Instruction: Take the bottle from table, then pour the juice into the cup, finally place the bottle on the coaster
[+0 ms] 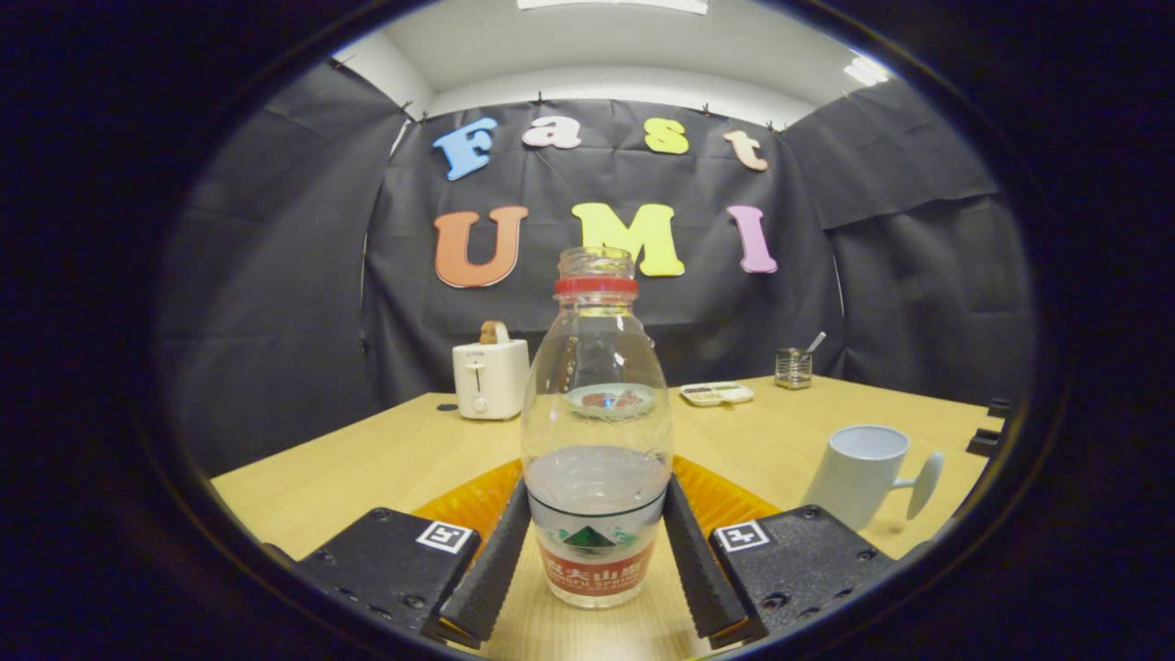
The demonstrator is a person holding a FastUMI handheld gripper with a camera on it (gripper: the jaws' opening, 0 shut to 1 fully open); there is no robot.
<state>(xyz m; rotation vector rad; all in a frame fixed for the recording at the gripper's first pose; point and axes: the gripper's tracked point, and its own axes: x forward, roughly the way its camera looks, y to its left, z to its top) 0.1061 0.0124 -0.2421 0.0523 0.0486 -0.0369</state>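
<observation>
Nearest in, the tongs (597,551) are seen clenched on the bottle (597,431), one finger pressed against each side of its lower body just above the label. The bottle is held upright between them, uncapped, with a little clear liquid sitting low inside. Whether its base is resting on the bench (367,459) or lifted just off it cannot be told. Just behind the bottle an orange coaster (459,503) is spotted. Further out, off to the right, the cup (863,473) is standing upright, well apart from the bottle. Far back a toaster (490,375), a small tray (716,393) and a glass jar (793,367) are lined up. Danger ahead, by judgement: with no cap on, liquid could be spilled by a hasty tilt, and the smooth plastic could be let slip by a light squeeze
</observation>
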